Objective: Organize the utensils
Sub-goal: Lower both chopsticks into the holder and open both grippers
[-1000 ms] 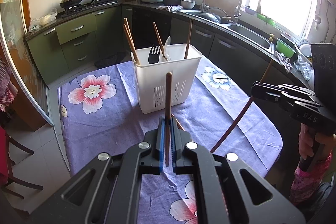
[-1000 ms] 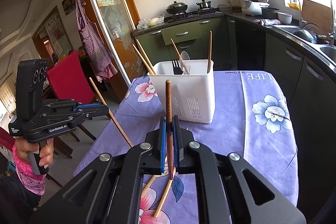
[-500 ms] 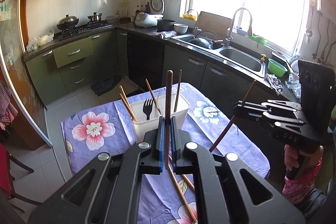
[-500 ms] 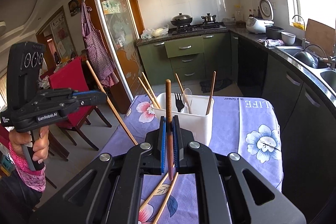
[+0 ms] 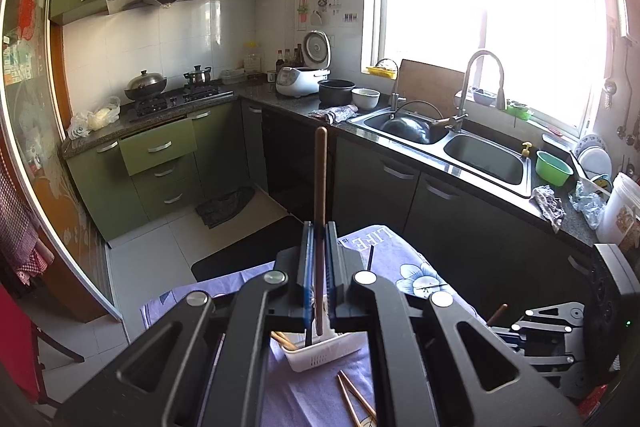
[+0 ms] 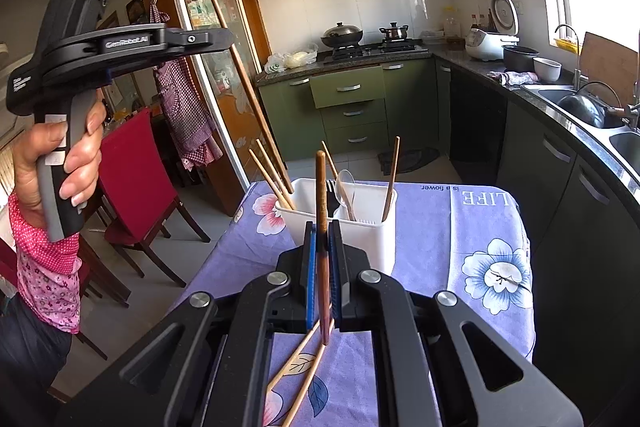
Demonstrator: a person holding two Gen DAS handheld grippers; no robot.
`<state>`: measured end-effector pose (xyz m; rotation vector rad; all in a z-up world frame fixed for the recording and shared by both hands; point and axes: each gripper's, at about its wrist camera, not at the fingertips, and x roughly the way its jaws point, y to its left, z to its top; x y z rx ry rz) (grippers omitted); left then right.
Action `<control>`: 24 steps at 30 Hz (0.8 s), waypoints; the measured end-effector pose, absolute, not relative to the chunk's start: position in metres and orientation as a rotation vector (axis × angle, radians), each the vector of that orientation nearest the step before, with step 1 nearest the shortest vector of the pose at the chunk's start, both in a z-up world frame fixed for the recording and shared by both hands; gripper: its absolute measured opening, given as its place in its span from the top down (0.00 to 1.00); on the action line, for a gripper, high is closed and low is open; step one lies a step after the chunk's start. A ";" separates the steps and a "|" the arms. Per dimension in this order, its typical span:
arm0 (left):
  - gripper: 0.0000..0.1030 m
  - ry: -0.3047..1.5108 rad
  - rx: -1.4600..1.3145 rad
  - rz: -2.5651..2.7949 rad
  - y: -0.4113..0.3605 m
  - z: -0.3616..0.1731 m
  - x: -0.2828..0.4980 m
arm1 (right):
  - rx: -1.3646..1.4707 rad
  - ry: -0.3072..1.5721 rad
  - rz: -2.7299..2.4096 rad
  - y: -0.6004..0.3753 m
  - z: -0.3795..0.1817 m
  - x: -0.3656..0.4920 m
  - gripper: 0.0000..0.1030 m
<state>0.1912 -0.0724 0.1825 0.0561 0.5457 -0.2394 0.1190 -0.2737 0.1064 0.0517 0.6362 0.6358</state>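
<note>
A white utensil caddy (image 6: 360, 239) stands on the purple flowered tablecloth (image 6: 460, 227), holding several chopsticks, a fork (image 6: 330, 187) and a spoon (image 6: 345, 183). My right gripper (image 6: 322, 255) is shut on a brown chopstick (image 6: 320, 187), held upright just in front of the caddy. High at the left, my left gripper (image 6: 224, 39) is shut on a long chopstick (image 6: 248, 95) that slants down to the caddy's left rim. In the left wrist view that chopstick (image 5: 320, 179) stands between the shut jaws, with the caddy (image 5: 324, 353) far below. Two loose chopsticks (image 6: 300, 359) lie on the cloth.
A person's hand (image 6: 52, 155) grips the left handle. A red chair (image 6: 132, 179) stands left of the table. The counter with a double sink (image 5: 460, 147) runs along the right, and green cabinets with a stove (image 5: 172, 99) line the far wall.
My left gripper has risen well above the table with its chopstick, so the caddy has dropped to the bottom of its view. The right gripper rose a little, still gripping its chopstick.
</note>
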 end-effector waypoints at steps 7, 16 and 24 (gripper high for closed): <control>0.95 0.659 0.059 -0.209 -0.073 0.130 0.228 | 0.056 0.621 0.624 -0.278 0.114 0.118 0.93; 0.76 0.721 0.087 -0.193 -0.065 0.096 0.222 | 0.069 0.557 0.612 -0.272 0.157 0.138 0.93; 0.66 0.696 0.094 -0.206 -0.058 0.106 0.184 | 0.129 0.494 0.536 -0.265 0.206 0.191 0.93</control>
